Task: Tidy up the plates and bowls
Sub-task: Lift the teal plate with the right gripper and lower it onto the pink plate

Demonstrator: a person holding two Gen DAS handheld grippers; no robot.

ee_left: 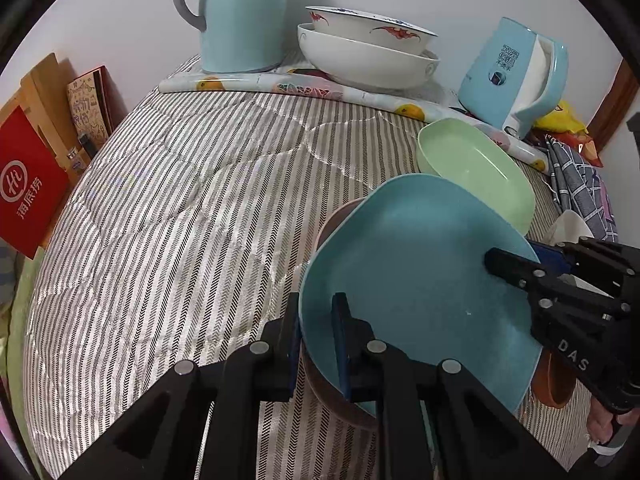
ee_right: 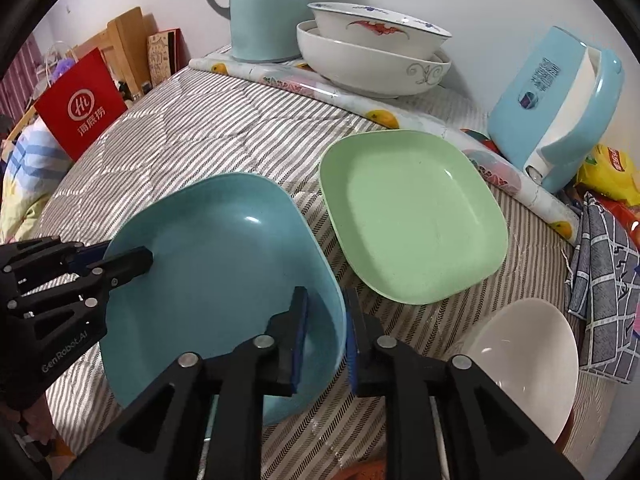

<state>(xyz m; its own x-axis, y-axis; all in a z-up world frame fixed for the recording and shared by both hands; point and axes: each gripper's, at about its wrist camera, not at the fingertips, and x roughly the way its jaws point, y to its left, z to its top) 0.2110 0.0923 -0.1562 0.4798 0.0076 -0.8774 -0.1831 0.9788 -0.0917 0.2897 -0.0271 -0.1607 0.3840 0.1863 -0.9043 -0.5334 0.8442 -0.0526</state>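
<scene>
Left wrist view: the left gripper (ee_left: pixel 318 344) has its two fingers closed narrowly over the near rim of a rounded-square blue plastic plate (ee_left: pixel 416 280), one finger inside and one outside. The right gripper (ee_left: pixel 512 264) pinches the opposite rim of that plate. A brownish-pink dish (ee_left: pixel 332 396) lies directly beneath the plate. Just beyond stands a rounded-square pale green plastic plate (ee_left: pixel 476 172), resting on the grey-and-white striped quilted cloth (ee_left: pixel 180 208).

Right wrist view: the right gripper (ee_right: pixel 326 336) straddles the blue plate (ee_right: pixel 224 280) edge, fingers narrow; the left gripper (ee_right: pixel 124 266) holds the far rim. The green plate (ee_right: pixel 412 216) lies just beside, and a plain white bowl (ee_right: pixel 528 360) lies near. Two stacked white ceramic bowls (ee_right: pixel 376 52) sit at the back, between a pale blue jug (ee_right: pixel 268 12) and a blue-and-white electric kettle (ee_right: pixel 556 108).
</scene>
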